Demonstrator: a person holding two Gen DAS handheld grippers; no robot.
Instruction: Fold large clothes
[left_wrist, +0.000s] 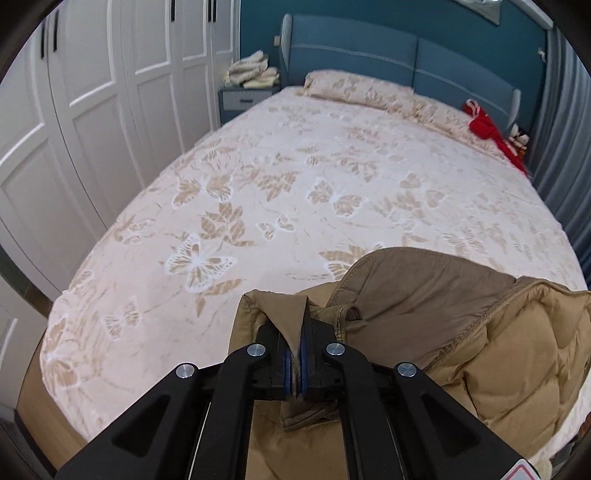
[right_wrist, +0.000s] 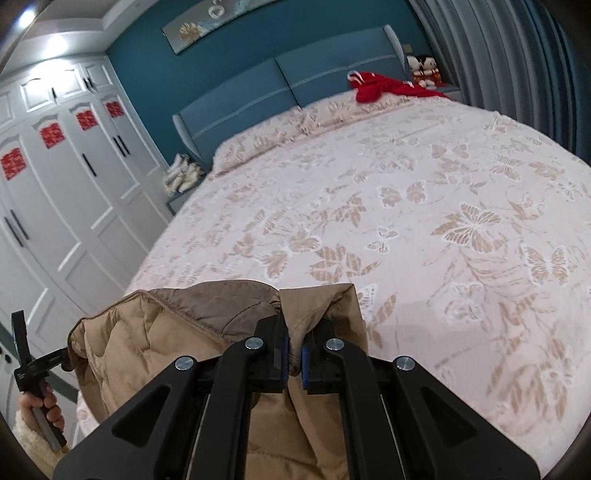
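Right, both tongs pinching the tan jacket (left_wrist: 424, 306) at near edge of bed (left_wrist: 295, 177): left gripper (left_wrist: 294, 363) pressed on a fabric fold, right gripper (right_wrist: 293, 360) same. Jacket hangs btwn them over the foot edge. Farther back, red clothes (right_wrist: 384, 85) by headboard (right_wrist: 258, 96).

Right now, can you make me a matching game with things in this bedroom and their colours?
Things:
1. coat
2. headboard
3. wardrobe
4. cloth by the pillow

Colours:
A. white
B. red
C. tan
D. blue

Pairs: 1-C, 2-D, 3-A, 4-B
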